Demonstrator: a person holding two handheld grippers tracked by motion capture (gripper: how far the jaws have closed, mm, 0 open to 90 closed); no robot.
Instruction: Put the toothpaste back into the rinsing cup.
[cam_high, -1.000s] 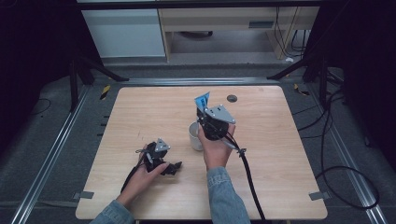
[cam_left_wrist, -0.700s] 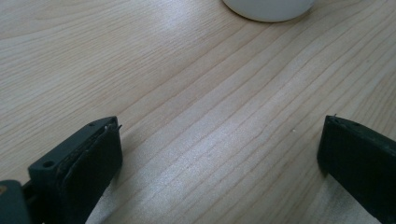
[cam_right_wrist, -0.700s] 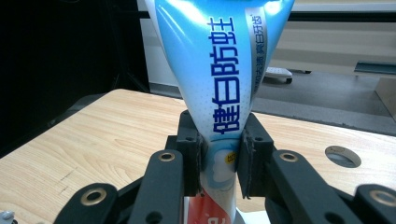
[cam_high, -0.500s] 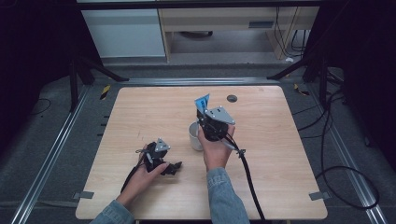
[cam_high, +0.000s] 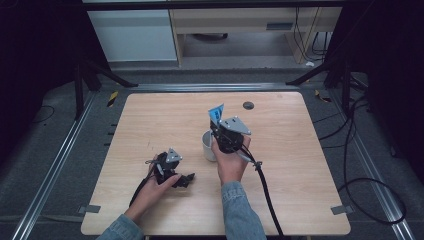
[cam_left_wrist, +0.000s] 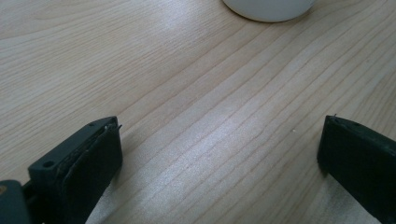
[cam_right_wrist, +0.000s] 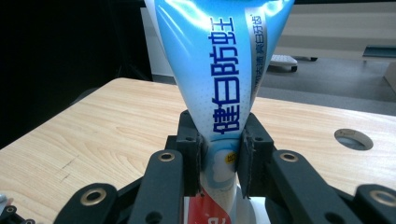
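A blue and white toothpaste tube (cam_right_wrist: 219, 79) stands upright between the pads of my right gripper (cam_right_wrist: 219, 161), which is shut on its lower part. In the high view the tube's flat blue end (cam_high: 216, 113) sticks up above the right gripper (cam_high: 223, 131), held over the middle of the table. A white cup (cam_high: 209, 145) stands on the wood just left of that hand, and its base (cam_left_wrist: 268, 8) shows at the top of the left gripper view. My left gripper (cam_high: 185, 180) rests low on the table at the front left, its jaws wide apart with bare wood between them (cam_left_wrist: 219, 154).
The wooden table (cam_high: 300, 150) has a round cable hole (cam_high: 248, 105) at its back right, also seen as an opening (cam_right_wrist: 353, 138) in the right gripper view. A black cable (cam_high: 265, 190) trails from the right gripper toward the front edge. Dark stands and cabinets lie beyond the table.
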